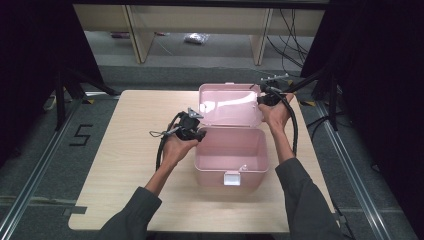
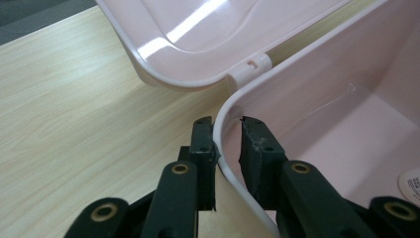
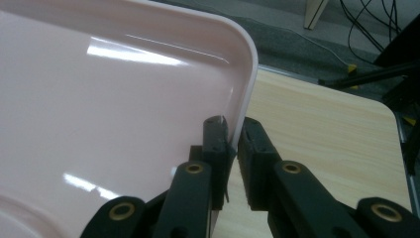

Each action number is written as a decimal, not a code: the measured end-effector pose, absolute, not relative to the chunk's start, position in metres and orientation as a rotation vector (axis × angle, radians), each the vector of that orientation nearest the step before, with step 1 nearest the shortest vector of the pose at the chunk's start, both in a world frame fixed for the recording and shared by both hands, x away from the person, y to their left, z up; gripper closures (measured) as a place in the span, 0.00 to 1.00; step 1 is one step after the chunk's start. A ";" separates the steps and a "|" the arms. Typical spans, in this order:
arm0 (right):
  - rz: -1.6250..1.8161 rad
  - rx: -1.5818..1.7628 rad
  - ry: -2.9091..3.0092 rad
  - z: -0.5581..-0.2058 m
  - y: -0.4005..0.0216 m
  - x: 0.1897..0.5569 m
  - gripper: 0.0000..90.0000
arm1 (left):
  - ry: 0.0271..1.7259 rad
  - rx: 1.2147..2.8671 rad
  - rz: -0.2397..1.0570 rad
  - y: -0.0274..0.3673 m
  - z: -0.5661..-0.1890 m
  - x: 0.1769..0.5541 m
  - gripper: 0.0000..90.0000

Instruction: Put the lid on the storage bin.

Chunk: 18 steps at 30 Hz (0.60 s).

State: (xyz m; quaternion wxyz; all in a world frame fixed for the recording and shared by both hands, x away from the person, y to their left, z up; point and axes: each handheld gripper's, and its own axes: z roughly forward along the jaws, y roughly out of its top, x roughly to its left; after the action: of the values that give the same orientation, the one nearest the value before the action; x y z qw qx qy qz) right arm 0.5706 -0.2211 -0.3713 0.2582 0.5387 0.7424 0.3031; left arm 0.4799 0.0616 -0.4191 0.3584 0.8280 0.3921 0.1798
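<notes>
Nearest you, your two sleeved forearms come in over the front edge of the pale wood worktop (image 1: 125,200); between them sits the pink box (image 1: 231,157), open, with its white latch (image 1: 231,177) facing you at the middle of the front wall; the box stands at about the centre of the worktop, a little toward your right.

Your left claw (image 1: 192,131) is at the box's left wall, close to the back corner; in the left gripper view the claw (image 2: 227,134) straddles the pale rim, one jaw outside and one inside, narrowed onto the wall so that it holds the box; a white hinge (image 2: 251,67) shows just beyond the jaws, and a white label (image 2: 412,181) lies on the box floor at the edge of that view.

Farther back, the lid (image 1: 229,104) stands raised behind the box, its inner face toward you; your right claw (image 1: 265,97) is at the lid's upper right corner; in the right gripper view the claw (image 3: 233,131) is closed narrow on the lid's edge (image 3: 247,89), one jaw on each face.

Beyond the worktop lie grey floor, wooden legs and loose black cables (image 1: 292,42).
</notes>
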 end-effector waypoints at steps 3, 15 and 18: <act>0.843 1.434 2.003 -0.365 -0.223 0.566 0.93 | 1.014 2.136 0.473 0.061 -0.419 0.479 0.84; 0.897 1.384 1.975 -0.347 -0.225 0.548 0.93 | 1.028 2.120 0.476 0.061 -0.420 0.479 0.85; 0.907 1.371 1.977 -0.343 -0.226 0.544 0.93 | 1.036 2.117 0.476 0.061 -0.420 0.479 0.85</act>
State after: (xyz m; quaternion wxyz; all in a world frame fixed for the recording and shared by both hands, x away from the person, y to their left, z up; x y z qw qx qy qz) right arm 0.5441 -0.2258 -0.3431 0.2814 0.5116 0.7379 0.3386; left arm 0.4791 0.0612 -0.4202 0.3605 0.8213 0.4018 0.1846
